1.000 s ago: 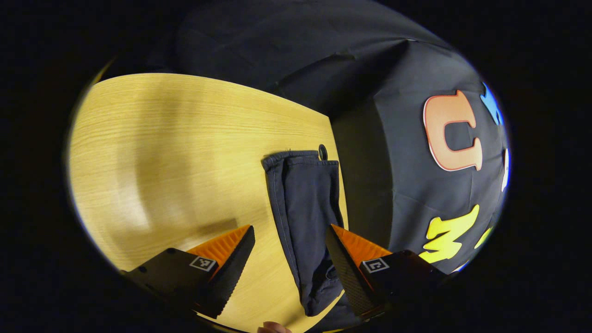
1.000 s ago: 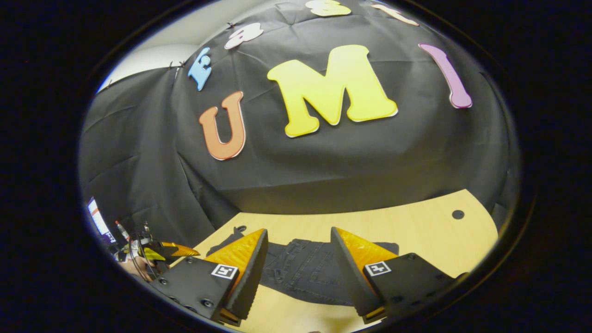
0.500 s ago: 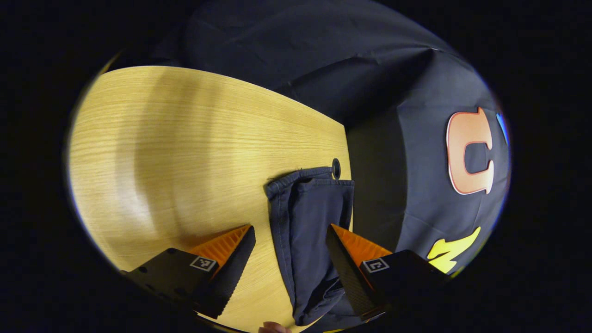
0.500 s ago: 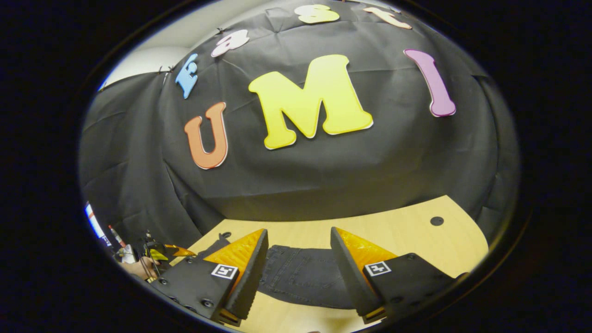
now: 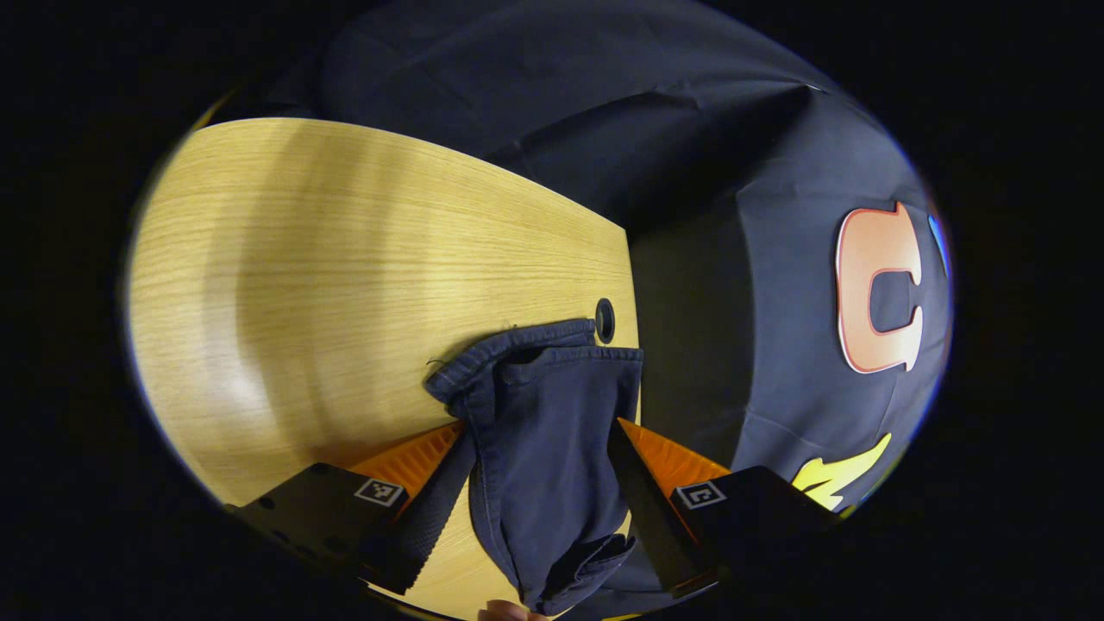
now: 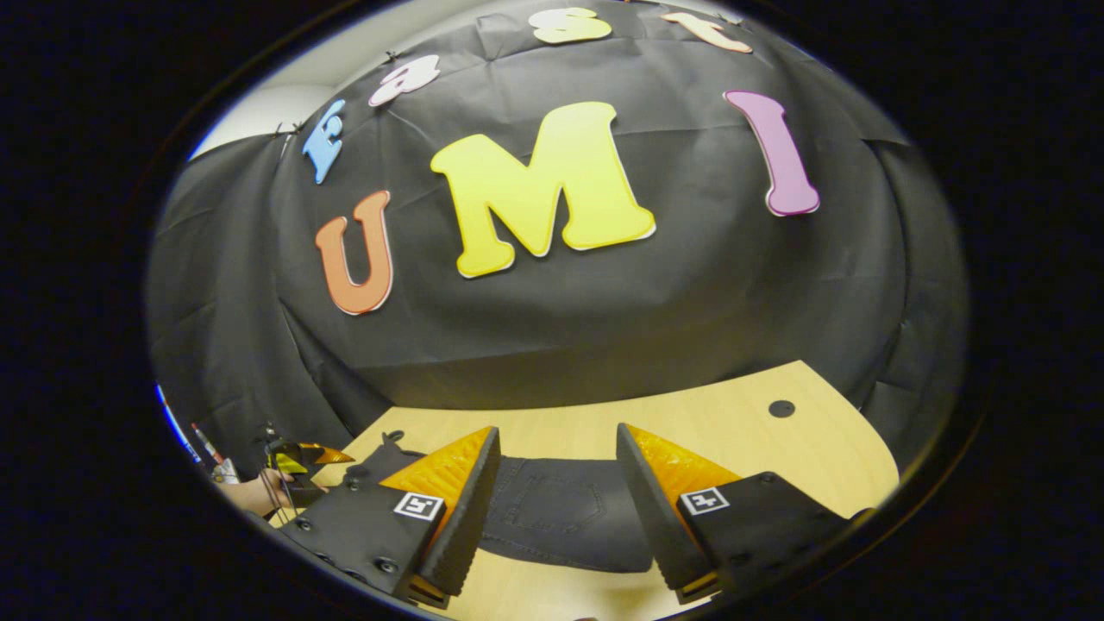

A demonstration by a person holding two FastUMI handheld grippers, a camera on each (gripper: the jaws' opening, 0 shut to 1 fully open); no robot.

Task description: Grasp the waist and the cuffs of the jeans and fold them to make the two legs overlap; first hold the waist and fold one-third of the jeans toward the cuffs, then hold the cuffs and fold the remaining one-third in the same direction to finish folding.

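Dark blue jeans lie on a pale wooden table [image 5: 328,259]. In the left gripper view the stacked legs [image 5: 543,466] run between the fingers of my left gripper [image 5: 542,431], which is open. The cuffs [image 5: 517,345] are rumpled just ahead of its tips, near the table's right edge. In the right gripper view the seat with a back pocket [image 6: 561,517] lies flat between and below the fingers of my open right gripper [image 6: 557,431]. Far left in that view are the other gripper [image 6: 302,455] and the hand [image 6: 250,496] holding it.
A small round hole [image 5: 605,320] in the table sits beside the cuffs; another hole [image 6: 781,408] is at the far right in the right gripper view. The booth's black cloth wall [image 6: 604,302] hangs close behind the table edge [image 5: 634,362]. Bare wood stretches left of the legs.
The left gripper has closed in on the legs, which now lie between its fingers, and the cuffs have bunched leftward. The right gripper view has shifted, bringing the back pocket into sight.
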